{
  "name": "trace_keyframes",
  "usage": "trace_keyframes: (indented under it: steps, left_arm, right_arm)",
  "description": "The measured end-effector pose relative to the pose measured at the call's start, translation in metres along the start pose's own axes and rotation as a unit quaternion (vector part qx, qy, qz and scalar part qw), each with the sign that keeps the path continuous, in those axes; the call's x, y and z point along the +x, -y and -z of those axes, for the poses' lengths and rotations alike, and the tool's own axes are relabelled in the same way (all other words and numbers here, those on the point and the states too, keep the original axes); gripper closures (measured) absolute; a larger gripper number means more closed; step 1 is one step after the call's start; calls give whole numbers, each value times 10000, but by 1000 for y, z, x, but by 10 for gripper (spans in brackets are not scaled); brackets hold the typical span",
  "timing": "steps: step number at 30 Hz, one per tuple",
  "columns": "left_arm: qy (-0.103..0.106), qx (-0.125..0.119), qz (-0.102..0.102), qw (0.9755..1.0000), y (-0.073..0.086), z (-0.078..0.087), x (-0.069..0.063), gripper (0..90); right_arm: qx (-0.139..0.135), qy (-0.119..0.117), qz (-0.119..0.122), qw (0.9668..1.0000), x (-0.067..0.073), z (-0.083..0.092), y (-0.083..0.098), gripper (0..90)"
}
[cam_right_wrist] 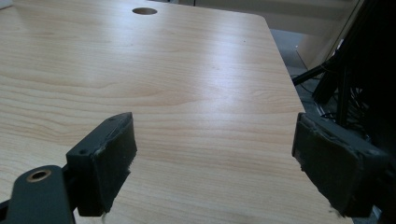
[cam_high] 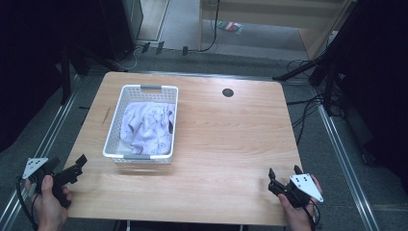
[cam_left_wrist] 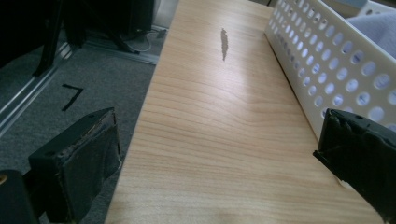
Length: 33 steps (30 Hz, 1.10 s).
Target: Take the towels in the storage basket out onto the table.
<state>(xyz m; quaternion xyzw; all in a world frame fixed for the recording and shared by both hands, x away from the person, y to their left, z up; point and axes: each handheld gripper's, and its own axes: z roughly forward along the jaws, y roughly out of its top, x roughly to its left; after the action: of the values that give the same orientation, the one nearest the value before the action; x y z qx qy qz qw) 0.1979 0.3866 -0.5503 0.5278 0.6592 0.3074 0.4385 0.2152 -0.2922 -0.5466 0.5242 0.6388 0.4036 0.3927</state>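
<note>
1. The crumpled pale cloth (cam_high: 146, 127) is seen lying inside the white basket (cam_high: 111, 139) on the tabletop's (cam_high: 226, 144) left half.
2. The basket's long axis runs away from the person.
3. The left claw (cam_high: 81, 161), jaws spread and empty, is placed just beside the basket's near corner; it is judged the nearer.
4. The right claw (cam_high: 285, 174), jaws likewise apart and empty, is held well apart at the near right edge.

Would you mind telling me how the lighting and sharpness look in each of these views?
High view: table evenly lit, surroundings dark, soft overall. Left gripper view: basket wall bright, near pads blurred. Right gripper view: pale glare across the wood.
</note>
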Motion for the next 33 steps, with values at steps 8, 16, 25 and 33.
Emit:
trace_keyframes:
  steps: [8, 16, 25, 33]
  left_arm:
    - [180, -209, -305, 9992, -15, 15, -8, 2]
    - [542, 55, -691, 9961, -36, 20, -33, 2]
    - [893, 546, -901, 9904, -64, 18, -63, 2]
    - [1043, 1177, -1596, 9746, -88, -4, -104, 0]
  right_arm:
    - [19, -88, -70, 9999, -2, 0, 0, 139]
    - [70, -159, -43, 9998, -2, -1, 0, 141]
    - [93, -185, -55, 9998, -2, -1, -1, 142]
    - [156, -194, -31, 9997, -1, -2, -1, 146]
